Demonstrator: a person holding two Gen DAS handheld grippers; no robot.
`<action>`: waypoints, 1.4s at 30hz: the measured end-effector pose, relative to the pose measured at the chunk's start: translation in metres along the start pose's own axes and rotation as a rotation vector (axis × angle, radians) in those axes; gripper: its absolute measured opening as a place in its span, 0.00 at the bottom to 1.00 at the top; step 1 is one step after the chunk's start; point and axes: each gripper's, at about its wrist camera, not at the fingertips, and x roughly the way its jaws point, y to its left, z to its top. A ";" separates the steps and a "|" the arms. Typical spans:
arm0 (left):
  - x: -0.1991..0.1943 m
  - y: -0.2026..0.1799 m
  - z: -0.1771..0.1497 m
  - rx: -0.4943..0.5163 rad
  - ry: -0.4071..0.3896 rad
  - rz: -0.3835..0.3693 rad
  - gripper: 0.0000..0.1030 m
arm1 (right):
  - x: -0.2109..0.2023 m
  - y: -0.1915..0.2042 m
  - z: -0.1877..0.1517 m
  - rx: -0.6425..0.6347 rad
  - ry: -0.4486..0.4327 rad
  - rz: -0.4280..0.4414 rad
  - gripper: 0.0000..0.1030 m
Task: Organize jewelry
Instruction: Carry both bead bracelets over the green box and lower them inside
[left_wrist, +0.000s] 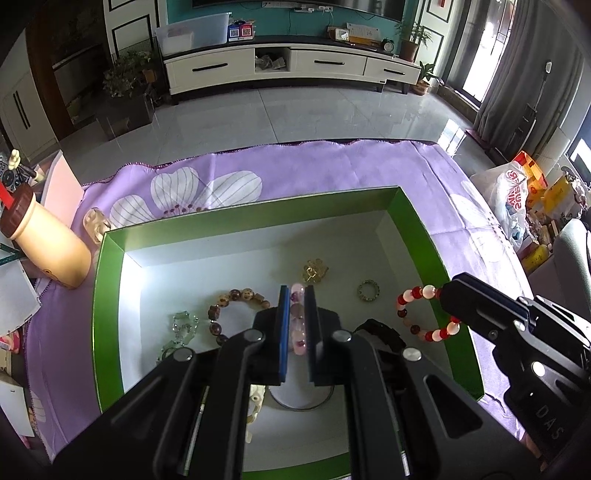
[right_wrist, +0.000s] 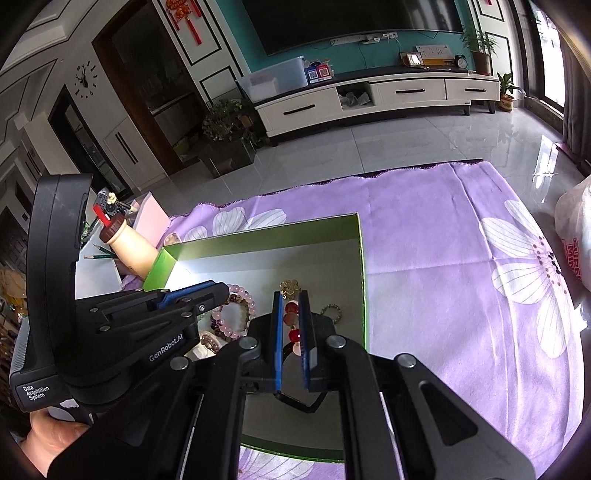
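Observation:
A green-rimmed white box (left_wrist: 110, 266) sits on a purple flowered cloth. My left gripper (left_wrist: 297, 291) is shut on a pink bead bracelet (left_wrist: 298, 317) over the box floor; the bracelet also shows in the right wrist view (right_wrist: 240, 314). My right gripper (right_wrist: 290, 299) is shut on a red and white bead bracelet (left_wrist: 424, 314) above the box's right wall. On the box floor lie a brown bead bracelet (left_wrist: 236, 302), a clear green bracelet (left_wrist: 181, 328), a gold charm (left_wrist: 316, 271), a small ring (left_wrist: 368, 291), a dark bracelet (left_wrist: 380, 328) and a thin bangle (left_wrist: 303, 402).
A beige bottle with a brown cap (left_wrist: 44, 240) lies left of the box, beside a pink box (left_wrist: 62, 184) and papers. A clear bead item (left_wrist: 96, 221) lies on the cloth at the box's far left corner. Bags (left_wrist: 517, 192) stand off the right table edge.

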 end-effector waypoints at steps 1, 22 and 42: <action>0.002 0.000 0.000 0.002 0.003 0.002 0.07 | 0.002 0.000 0.000 -0.004 0.003 -0.006 0.07; 0.021 -0.008 0.008 0.019 0.021 0.018 0.07 | 0.021 -0.004 0.006 -0.029 0.019 -0.036 0.07; 0.030 -0.013 0.006 0.046 0.040 0.039 0.07 | 0.031 -0.003 0.004 -0.055 0.039 -0.065 0.07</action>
